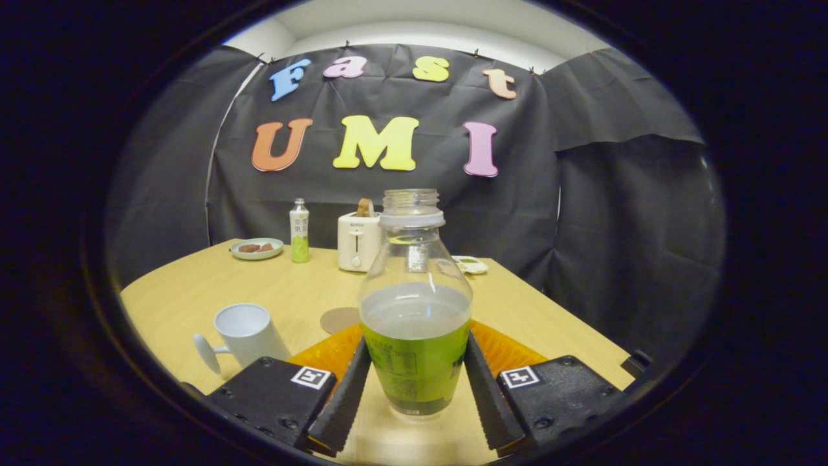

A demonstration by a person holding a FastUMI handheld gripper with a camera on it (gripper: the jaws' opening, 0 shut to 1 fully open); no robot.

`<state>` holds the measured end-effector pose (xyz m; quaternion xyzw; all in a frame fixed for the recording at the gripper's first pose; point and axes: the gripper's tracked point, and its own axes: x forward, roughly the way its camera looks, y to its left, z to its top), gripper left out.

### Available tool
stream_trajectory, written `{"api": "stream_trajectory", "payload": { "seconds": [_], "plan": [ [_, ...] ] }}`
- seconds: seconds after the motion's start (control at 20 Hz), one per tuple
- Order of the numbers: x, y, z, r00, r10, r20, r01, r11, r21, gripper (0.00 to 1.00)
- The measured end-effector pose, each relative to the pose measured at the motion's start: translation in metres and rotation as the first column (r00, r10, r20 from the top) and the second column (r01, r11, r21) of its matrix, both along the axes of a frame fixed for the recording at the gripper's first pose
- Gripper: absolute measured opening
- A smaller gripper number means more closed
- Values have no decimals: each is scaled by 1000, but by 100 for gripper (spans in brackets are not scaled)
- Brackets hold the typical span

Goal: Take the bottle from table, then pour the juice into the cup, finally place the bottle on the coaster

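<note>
The gripper (415, 378) has its two fingers on both sides of the bottle (415, 304). The left finger lies against the left wall of the bottle and the right finger lies against the right wall, so the tongs are clenched on the lower part of the bottle. The bottle stands upright between the fingers. It is clear, it has no cap on its neck, and green juice fills its lower part. Its bottom is seen near the table (194, 291), but I cannot tell if it rests on the wood or is lifted a little.

A white cup (244, 333) is on the table to the left of the bottle, near the left finger. Its handle points to the left and its opening is turned up. A round brown coaster (339, 319) lies flat on the table just behind the bottle on its left side, between the cup and the bottle. Something orange with ribs (330, 353) is under and behind the fingers; I cannot tell what it is.

At the far side of the table there are a plate with dark pieces of food (257, 248), a small bottle with a green label (299, 231), a white toaster (358, 241) and a small dish (471, 264) to the right of the toaster, partly hidden by the held bottle.
</note>
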<state>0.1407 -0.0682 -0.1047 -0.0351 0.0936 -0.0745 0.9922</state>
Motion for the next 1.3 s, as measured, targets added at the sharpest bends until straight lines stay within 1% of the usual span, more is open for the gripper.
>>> {"api": "stream_trajectory", "payload": {
  "seconds": [0.05, 0.25, 0.45, 0.55, 0.65, 0.75, 0.85, 0.95, 1.05, 1.2, 1.3],
  "plan": [
    [-2, -2, 6, 1000, 5, 1, -5, 1000, -3, 81],
    [2, -20, 20, 999, 10, -31, -12, 997, -72, 81],
    [11, -43, 29, 998, -54, -35, 45, 978, -202, 81],
    [18, -42, 30, 997, -58, -43, 44, 959, -280, 81],
    [25, -37, 29, 997, -51, -56, 27, 929, -370, 81],
    [31, -28, 19, 994, -27, -103, -21, 899, -438, 81],
    [37, -27, 16, 992, -35, -125, -34, 861, -507, 81],
    [43, -27, 18, 991, -58, -120, -20, 826, -564, 81],
    [50, -29, 25, 993, -79, -87, 9, 790, -613, 81],
    [58, -26, 31, 993, -102, -51, 40, 726, -686, 81],
    [59, -20, 37, 995, -102, -17, 58, 681, -730, 81]
  ]
}}
